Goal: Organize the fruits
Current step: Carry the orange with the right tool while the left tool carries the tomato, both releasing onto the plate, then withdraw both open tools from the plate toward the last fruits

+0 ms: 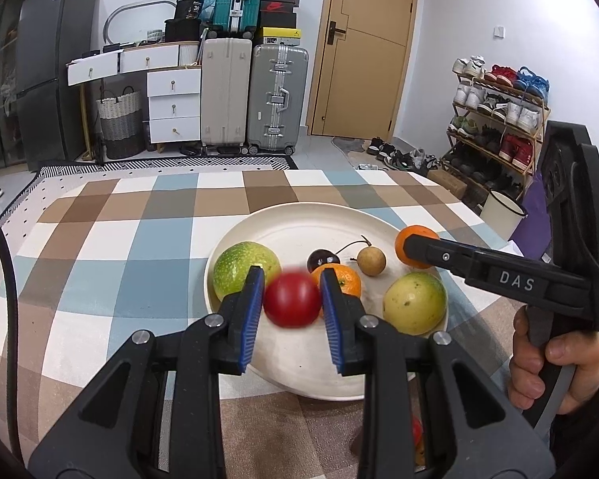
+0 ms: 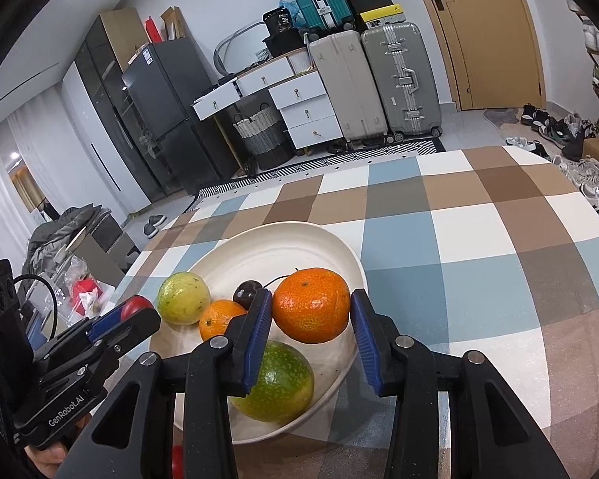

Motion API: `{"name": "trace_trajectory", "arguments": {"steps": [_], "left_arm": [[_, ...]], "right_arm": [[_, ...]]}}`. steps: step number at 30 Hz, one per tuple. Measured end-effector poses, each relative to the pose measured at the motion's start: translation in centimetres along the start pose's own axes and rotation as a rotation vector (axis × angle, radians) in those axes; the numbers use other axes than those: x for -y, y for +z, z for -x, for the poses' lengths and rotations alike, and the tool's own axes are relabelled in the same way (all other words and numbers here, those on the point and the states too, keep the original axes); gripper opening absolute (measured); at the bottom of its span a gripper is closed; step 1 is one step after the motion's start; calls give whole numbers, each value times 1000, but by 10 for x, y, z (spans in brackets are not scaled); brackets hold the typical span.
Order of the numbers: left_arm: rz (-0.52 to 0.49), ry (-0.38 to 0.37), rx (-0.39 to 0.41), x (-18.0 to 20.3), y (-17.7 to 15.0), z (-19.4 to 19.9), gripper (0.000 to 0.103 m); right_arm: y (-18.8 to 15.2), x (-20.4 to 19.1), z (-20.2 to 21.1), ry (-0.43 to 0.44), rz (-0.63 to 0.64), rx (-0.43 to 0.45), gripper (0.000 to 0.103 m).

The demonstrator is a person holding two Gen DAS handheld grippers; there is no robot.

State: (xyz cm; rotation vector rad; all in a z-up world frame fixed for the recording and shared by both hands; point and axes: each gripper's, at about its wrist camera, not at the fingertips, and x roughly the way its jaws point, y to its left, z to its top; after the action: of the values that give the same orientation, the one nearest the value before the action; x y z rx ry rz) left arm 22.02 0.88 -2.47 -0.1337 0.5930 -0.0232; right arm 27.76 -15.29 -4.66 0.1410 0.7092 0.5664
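My left tool [image 1: 292, 293] clamped on a red tomato [image 1: 292, 299], my right tool [image 2: 309, 319] gripping a mandarin [image 2: 310, 304], both over the white plate [image 1: 283, 223] below.

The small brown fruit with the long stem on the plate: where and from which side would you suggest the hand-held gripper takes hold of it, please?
Grip the small brown fruit across its round body, coming from above, probably with the fingers either side of its widest part. Its thin curved stem looks too slight to hold. It sits apart from the dark cherry and the orange on the plate, leaving room for the pads.
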Motion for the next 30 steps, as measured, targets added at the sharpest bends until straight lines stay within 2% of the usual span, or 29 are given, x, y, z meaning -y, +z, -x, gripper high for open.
{"name": "trace_trajectory", "arguments": {"steps": [8, 10, 11, 13, 18, 23, 24, 27, 30], "left_arm": [[-8, 7, 10, 2, -1, 3, 28], [-1, 11, 12, 1, -1, 4, 39], [5, 17, 16, 0, -1, 4, 42], [15, 29, 25, -3, -1, 6, 59], [44, 47, 51, -9, -2, 13, 81], [53, 60, 48, -14, -4, 17, 84], [56, 67, 49, -15, -4, 18, 88], [64, 81, 60, -18, -6, 23, 102], [60, 86, 78, -19, -8, 29, 102]], "right_arm": [[0, 4, 5, -2, -8, 17, 50], [0, 3, 6, -9, -4, 19, 52], [0, 3, 7, -15, 0, 20, 55], [0, 3, 7, -14, 0, 23, 65], [-1, 2, 10, -19, 15, 29, 81], [-4, -3, 14, -17, 42, 33, 89], [-4, -4, 16, -18, 49, 34, 94], [-7, -6, 21, -17, 62, 52, 100], [-9, -7, 23, -19, 72, 50, 102]]}}
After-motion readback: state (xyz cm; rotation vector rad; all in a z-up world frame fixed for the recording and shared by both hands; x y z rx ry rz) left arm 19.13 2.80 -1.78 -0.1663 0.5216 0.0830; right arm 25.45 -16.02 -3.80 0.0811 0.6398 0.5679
